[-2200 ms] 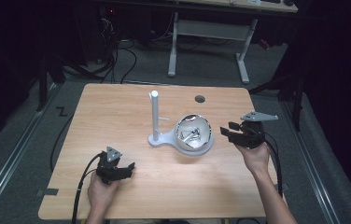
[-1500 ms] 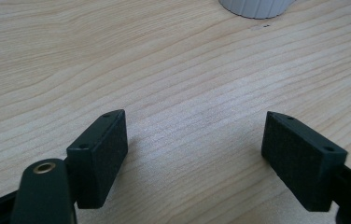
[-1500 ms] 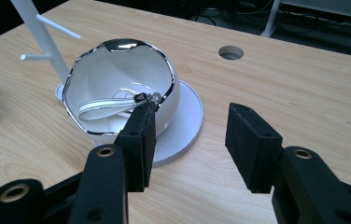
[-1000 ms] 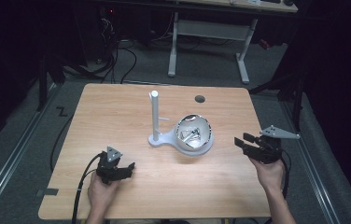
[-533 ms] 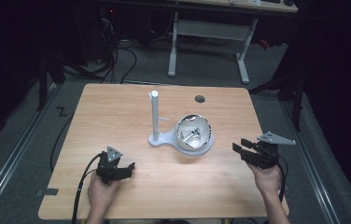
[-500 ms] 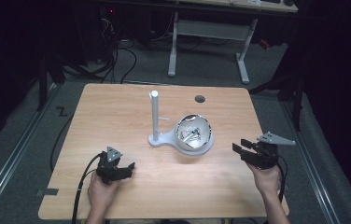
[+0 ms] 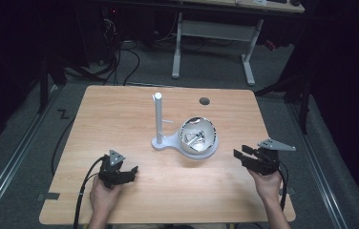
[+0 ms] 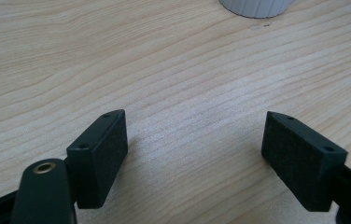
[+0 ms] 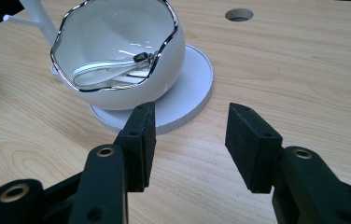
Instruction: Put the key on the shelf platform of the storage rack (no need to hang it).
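White wavy-rimmed bowl (image 9: 117, 60) w/ a metal piece inside sat on the stand's round base (image 9: 187, 100) mid-table, just far-left of the right gripper (image 9: 190, 140), jaws open & empty; left gripper (image 8: 194, 158), also open, lay farther off.

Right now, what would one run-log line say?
left gripper: jaws open, empty | right gripper: jaws open, empty, beside bowl | bowl: on white stand

A glossy white wavy-rimmed bowl (image 7: 197, 137) sits on a round white stand base (image 9: 190, 98), right of its upright post (image 7: 158, 117), on the wooden table (image 7: 120, 109)
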### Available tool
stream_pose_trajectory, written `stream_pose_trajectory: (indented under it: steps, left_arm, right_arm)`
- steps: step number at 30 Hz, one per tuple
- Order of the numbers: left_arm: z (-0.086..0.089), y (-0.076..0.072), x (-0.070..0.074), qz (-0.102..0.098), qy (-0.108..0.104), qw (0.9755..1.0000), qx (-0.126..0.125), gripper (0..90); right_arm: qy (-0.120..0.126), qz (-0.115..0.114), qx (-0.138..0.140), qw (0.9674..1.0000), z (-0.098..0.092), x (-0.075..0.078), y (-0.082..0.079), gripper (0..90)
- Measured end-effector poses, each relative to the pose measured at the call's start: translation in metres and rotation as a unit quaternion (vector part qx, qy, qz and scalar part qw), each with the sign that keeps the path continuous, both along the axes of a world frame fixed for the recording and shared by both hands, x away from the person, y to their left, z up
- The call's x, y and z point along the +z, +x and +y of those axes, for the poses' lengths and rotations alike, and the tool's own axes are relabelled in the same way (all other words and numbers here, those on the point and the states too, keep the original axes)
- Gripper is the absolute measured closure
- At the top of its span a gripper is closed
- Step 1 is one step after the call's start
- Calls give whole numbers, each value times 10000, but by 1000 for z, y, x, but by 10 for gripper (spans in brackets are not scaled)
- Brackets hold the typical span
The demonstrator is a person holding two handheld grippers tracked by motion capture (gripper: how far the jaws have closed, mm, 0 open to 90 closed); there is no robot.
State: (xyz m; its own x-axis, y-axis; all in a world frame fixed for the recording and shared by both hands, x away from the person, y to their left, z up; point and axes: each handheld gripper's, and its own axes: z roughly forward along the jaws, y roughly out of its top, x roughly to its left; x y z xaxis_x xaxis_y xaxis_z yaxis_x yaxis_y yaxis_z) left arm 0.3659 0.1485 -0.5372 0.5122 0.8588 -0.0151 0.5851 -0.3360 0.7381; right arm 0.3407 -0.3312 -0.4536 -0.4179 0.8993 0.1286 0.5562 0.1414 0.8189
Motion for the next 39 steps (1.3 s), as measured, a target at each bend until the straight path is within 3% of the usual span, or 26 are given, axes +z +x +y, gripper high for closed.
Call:
stream_pose_trajectory:
  steps: [25, 36, 39]
  left_arm:
    - [0, 0, 0, -4, -5, 10000, -2, 230]
    - [0, 0, 0, -3, -4, 10000, -3, 231]
    - [0, 0, 0, -3, -4, 10000, -3, 231]
  right_arm:
    - [-25, 254, -31, 9997, 7, -35, 6, 535]
    - [-188, 319, -85, 9993, 12, -49, 8, 525]
    - [-374, 293, -144, 9988, 14, -53, 8, 513]
